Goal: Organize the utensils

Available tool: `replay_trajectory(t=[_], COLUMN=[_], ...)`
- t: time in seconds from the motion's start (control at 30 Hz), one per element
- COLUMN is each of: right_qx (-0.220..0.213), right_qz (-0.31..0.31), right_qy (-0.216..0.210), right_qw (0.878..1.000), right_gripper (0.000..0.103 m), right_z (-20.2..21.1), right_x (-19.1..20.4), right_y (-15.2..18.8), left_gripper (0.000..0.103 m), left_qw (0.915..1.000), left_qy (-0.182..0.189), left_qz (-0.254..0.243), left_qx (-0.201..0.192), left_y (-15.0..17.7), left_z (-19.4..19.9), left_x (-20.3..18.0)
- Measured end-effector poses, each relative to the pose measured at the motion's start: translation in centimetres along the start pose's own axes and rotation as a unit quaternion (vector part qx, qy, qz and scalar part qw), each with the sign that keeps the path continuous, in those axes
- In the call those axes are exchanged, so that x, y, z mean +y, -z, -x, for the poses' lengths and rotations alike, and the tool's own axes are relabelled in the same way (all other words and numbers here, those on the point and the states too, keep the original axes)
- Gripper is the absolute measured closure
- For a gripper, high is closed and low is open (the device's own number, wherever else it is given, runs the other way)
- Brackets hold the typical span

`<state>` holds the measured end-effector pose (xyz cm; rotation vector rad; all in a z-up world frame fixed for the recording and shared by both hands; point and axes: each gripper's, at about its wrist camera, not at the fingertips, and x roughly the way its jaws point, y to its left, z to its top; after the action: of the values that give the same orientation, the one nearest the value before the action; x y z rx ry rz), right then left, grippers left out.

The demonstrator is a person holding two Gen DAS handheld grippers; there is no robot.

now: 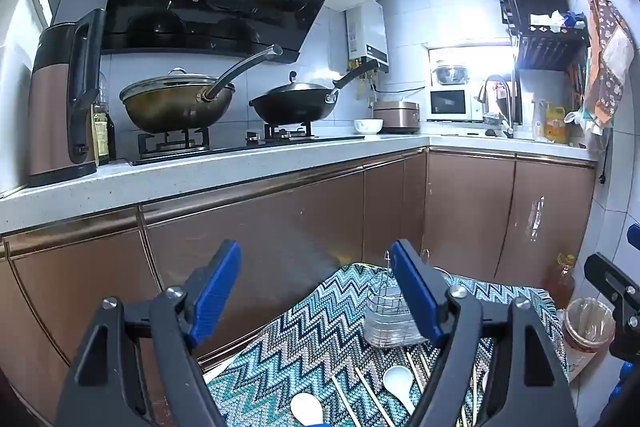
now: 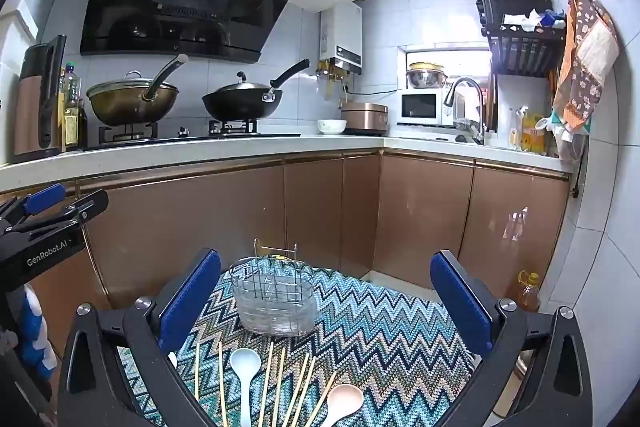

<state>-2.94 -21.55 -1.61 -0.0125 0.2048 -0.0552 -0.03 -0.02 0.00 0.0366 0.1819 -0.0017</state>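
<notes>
Both grippers — left [image 1: 316,291], right [image 2: 326,299] — gape wide, holding nothing, above spoons [image 2: 245,367], chopsticks [image 2: 266,383] and an upright caddy [image 2: 276,301].

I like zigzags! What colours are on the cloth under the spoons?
The cloth has zigzag stripes in blue, teal, white and grey-brown. The right wrist view shows it best.

A wire holder [image 2: 275,297] is set upright on the cloth [image 2: 380,319], at its far side. Spoons [image 2: 245,367] and chopsticks [image 2: 276,383] are laid flat on the cloth in front of the holder, side by side. Behind the cloth, cupboards [image 2: 312,219] are seen, with two pans [image 2: 240,103] above on the stove.
</notes>
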Motion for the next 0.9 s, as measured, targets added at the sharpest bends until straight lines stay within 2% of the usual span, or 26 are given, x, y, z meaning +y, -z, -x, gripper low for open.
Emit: replay_trajectory(t=[0.9], right_qx=[-0.007], right_qz=[-0.004], right_qy=[0.005], right_qw=[1.000], right_gripper=[0.000], right_z=[-0.10], right_x=[0.06], right_y=[0.45], left_gripper=[0.027], left_qw=[1.0000], left_qy=[-0.004], left_qz=[0.000], left_qx=[0.006], left_y=[0.19], left_z=[-0.11], left_x=[0.16])
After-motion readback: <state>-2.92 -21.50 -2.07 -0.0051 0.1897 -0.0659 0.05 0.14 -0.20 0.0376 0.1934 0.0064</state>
